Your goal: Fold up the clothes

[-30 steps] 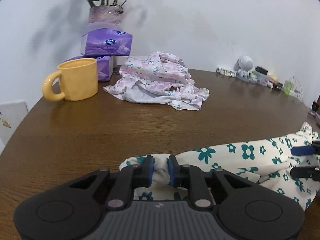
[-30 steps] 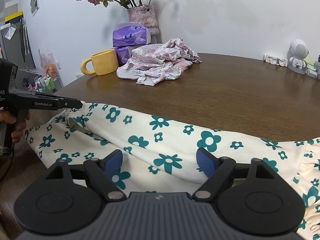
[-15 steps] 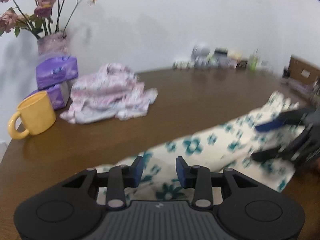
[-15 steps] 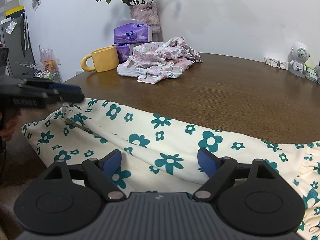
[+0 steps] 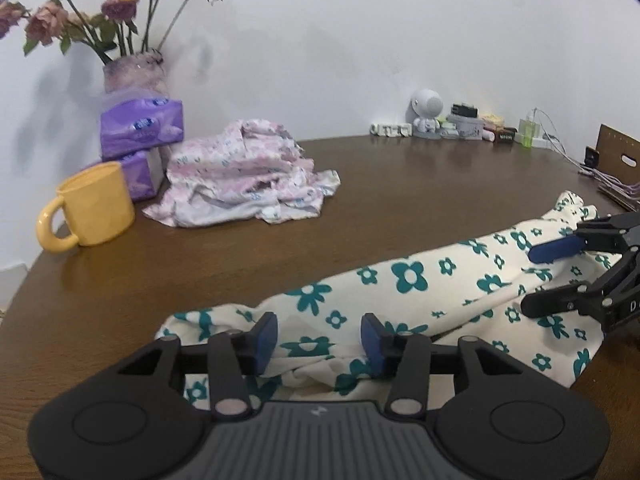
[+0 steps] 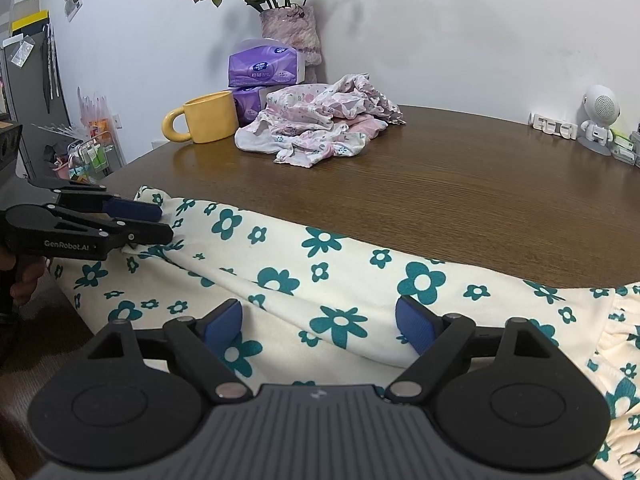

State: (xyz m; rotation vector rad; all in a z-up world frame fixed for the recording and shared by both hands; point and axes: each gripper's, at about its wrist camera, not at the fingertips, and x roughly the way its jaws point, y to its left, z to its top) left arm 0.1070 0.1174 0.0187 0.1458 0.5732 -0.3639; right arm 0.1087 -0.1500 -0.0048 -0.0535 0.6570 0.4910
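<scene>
Table (image 6: 460,200) of dark wood carries a cream garment with teal flowers (image 6: 320,276) stretched along its near edge. Pink floral clothes (image 6: 316,124) lie heaped toward the far edge beside a yellow mug (image 6: 208,118). Left gripper (image 5: 318,336) is opening over the cloth, pads not pressing; right gripper (image 6: 318,320) stands wide apart above it.

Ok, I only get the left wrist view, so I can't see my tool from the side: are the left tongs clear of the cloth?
Observer: From the right camera, the left tongs are opening; the flowered garment lies loose at their tips, not pinched.
Operator: What's past that table edge?
Observer: A rack of colourful bits by a grey cabinet.
Operator: And the garment's other end?
Observer: A gathered frill, right of the right tongs.
</scene>
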